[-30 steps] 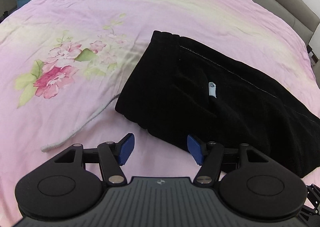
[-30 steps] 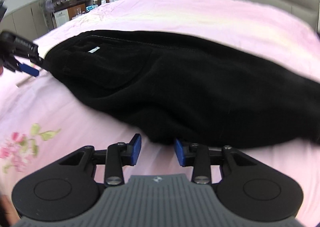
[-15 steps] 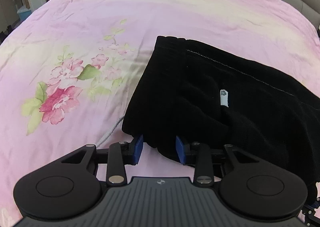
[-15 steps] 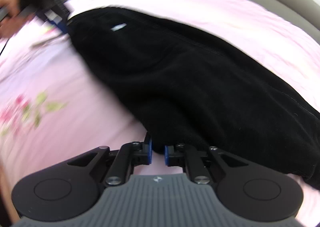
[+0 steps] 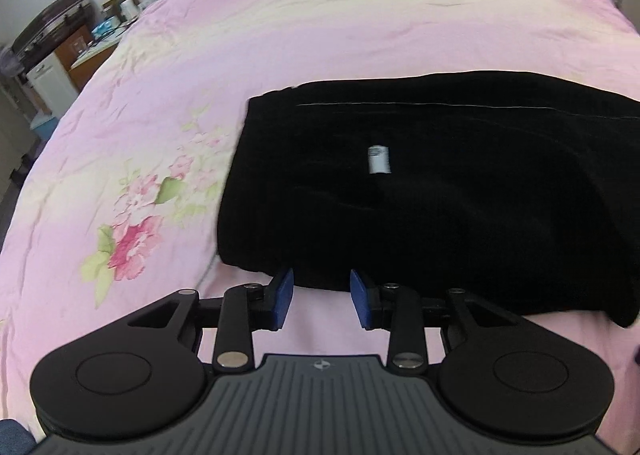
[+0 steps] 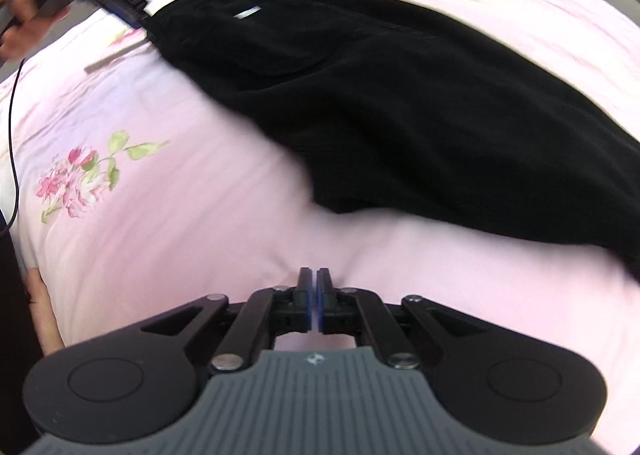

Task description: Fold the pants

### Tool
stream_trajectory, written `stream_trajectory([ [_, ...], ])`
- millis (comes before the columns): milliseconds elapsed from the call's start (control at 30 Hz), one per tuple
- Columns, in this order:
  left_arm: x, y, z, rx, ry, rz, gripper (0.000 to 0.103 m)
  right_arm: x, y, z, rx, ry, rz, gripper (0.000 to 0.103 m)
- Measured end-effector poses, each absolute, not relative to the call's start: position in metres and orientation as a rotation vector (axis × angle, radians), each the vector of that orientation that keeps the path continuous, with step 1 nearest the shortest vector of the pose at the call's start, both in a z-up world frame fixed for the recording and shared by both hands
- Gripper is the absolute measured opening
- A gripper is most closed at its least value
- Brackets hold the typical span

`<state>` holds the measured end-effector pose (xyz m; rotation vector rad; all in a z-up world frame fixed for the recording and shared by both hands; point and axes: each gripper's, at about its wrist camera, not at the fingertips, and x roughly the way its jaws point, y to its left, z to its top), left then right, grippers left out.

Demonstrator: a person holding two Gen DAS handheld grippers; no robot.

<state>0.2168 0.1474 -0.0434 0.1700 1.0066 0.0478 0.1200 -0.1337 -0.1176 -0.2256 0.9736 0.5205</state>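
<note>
Black fleece pants (image 5: 420, 191) lie flat mid-bed on pink floral bedspread (image 5: 280, 35). Left gripper (image 5: 321, 297) went from pinching waistband corner to pads apart, touching the hem, holding nothing. Right gripper (image 6: 314, 295) pulled back, nearly closed, empty, on bare sheet. Looks like regrasp before the fold.

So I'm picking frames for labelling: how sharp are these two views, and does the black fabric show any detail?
Left wrist view: mild blur, curved fisheye edges; the black folded pants read nearly featureless, only a white label stands out. Right wrist view: heavier motion smear on the pants' edge and pink floral bedspread; the right gripper stays crisp.
</note>
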Motion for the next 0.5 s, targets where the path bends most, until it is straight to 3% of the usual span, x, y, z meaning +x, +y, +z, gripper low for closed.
stream_trajectory([
  [133, 0.19, 0.096, -0.034, 0.201, 0.97, -0.106, 0.04, 0.115, -0.182, -0.102, -0.254, 0.979, 0.427, 0.021],
  [433, 0.158, -0.018, -0.071, 0.29, 0.99, -0.335, 0.047, 0.119, -0.33, -0.084, -0.236, 1.027, 0.155, 0.026],
  [500, 0.159, -0.034, -0.083, 0.299, 0.997, -0.347, 0.048, 0.124, -0.366, -0.08, -0.225, 1.034, 0.096, 0.031],
])
